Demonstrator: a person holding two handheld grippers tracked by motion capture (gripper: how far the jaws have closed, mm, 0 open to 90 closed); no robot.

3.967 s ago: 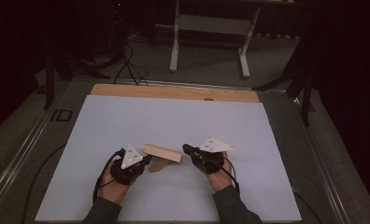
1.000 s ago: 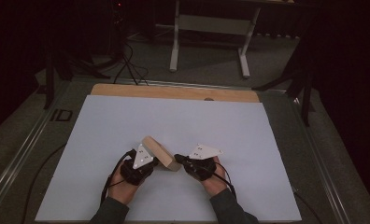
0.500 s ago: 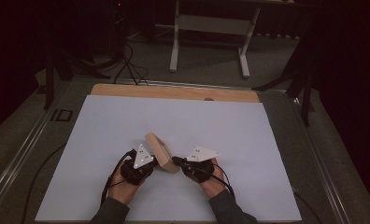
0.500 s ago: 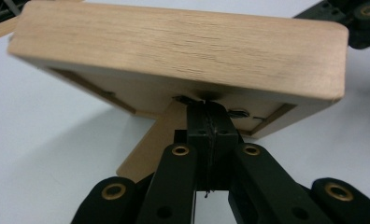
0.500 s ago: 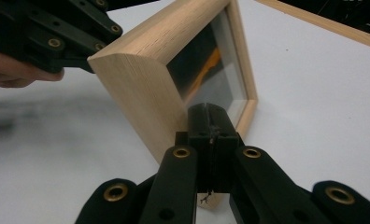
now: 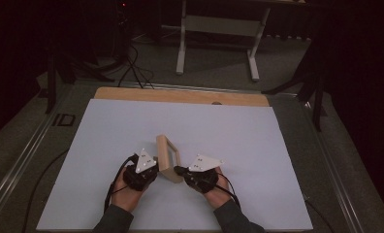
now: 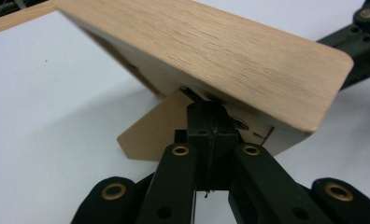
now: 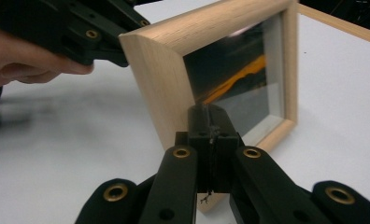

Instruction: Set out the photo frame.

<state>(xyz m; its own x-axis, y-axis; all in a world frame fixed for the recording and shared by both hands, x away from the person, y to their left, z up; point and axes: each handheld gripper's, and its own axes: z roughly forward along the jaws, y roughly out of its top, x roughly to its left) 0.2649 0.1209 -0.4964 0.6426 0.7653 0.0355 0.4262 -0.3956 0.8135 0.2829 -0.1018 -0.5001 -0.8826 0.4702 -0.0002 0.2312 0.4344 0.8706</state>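
Right now a light wooden picture frame with a glass front (image 6: 167, 158) stands on edge on the white sheet that covers the desk (image 6: 258, 145), near the middle of the desk's near edge & well apart from the far edge, where a strip of bare wood (image 6: 180, 95) shows. In the high view the frame runs roughly near-to-far, tilted a bit, between the 2 hands.

The left black hand-held gripper (image 6: 151, 171) sits just beside the frame's left side, i.e. its back. In the left gripper view its jaws are pressed fully together, tips up against the underside of the leaning frame (image 7: 211, 51) next to the brown cardboard back stand (image 7: 155, 135), which rests on the sheet. Whether the tips pinch anything there, e.g. a small clip on the back, I can't tell; nothing shows between them.

The right black hand-held gripper (image 6: 178, 170) is at the frame's near right corner, on the glass side. In the right gripper view its jaws are also closed tight w/ no gap, tips against the lower front of the frame (image 8: 211, 70) by the glass, which shows a dark picture w/ an orange streak. It grips nothing that I can see. The left gripper (image 8: 99, 28) shows there too, behind the frame's top corner, w/ the person's fingers (image 8: 29, 60) around it.
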